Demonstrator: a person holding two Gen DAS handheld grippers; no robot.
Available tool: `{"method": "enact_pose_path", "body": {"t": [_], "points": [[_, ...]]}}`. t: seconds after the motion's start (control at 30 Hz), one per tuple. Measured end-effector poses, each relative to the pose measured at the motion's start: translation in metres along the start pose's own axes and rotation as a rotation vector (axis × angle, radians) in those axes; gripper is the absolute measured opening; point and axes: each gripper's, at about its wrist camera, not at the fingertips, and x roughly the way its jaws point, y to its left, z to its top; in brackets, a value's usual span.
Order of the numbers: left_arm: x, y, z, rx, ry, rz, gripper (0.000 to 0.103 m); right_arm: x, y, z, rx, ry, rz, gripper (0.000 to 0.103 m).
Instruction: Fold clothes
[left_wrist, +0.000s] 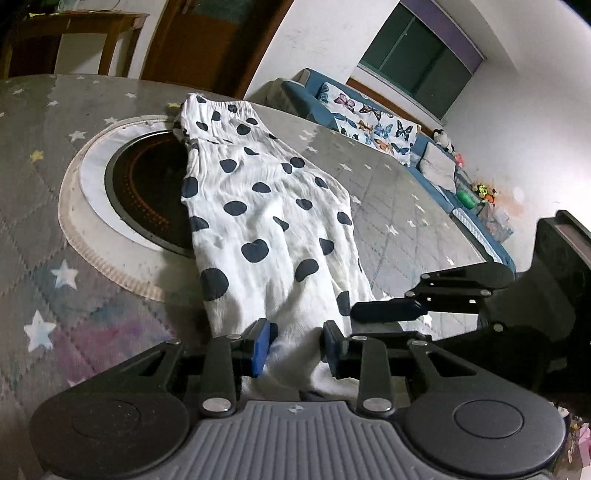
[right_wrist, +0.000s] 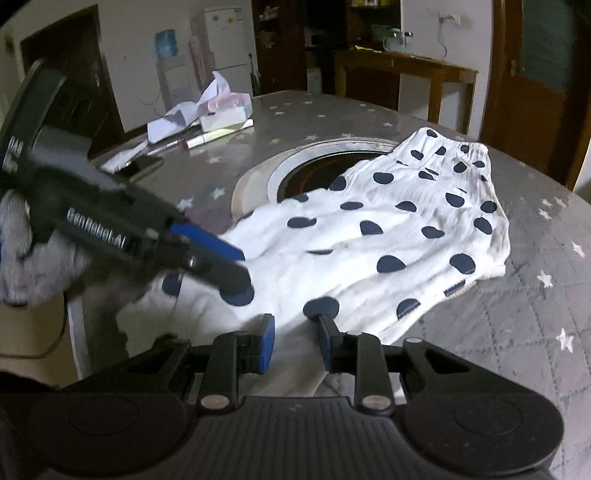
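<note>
Both tongs (left_wrist: 295, 345) (right_wrist: 295, 341) straddle spotted garment (left_wrist: 266, 221), parted.

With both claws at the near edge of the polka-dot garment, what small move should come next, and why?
Probably close both claws on the near hem. The left claw and the right claw each have cloth of the polka-dot garment between their blue pads with gaps showing, so neither looks clamped; the garment lies stretched away toward its elastic waistband.

both wrist cameras sit low and close over the table (left_wrist: 44, 155), tilted down along their fingers, sharing the spotted garment (left_wrist: 266, 221) toward 12 o'clock.
</note>
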Motion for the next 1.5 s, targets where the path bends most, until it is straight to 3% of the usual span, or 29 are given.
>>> {"method": "enact_pose_path", "body": {"t": [0.33,0.87,1.0,1.13,1.33,1.5], "points": [[-0.006,-0.019,-0.012,0.036,0.056,0.009,0.037,-0.019,0.008,-0.016,-0.027,0.049,0.017,0.026],[-0.016,-0.040,-0.019,0.113,0.092,0.003,0.055,-0.038,0.020,-0.027,-0.035,0.090,0.044,0.026],[-0.027,-0.039,-0.004,0.138,0.038,0.002,0.057,-0.048,0.007,-0.017,-0.001,0.060,0.049,0.036],[-0.021,-0.035,0.007,0.137,0.000,0.013,0.058,-0.049,-0.013,-0.001,0.022,0.017,-0.028,0.036],[0.005,-0.029,0.008,0.139,0.039,0.020,0.058,-0.024,-0.044,0.031,0.073,-0.027,-0.101,0.036],[0.010,-0.024,0.006,0.124,0.057,0.007,0.060,0.025,-0.067,0.065,0.114,-0.018,-0.103,0.037]]}}
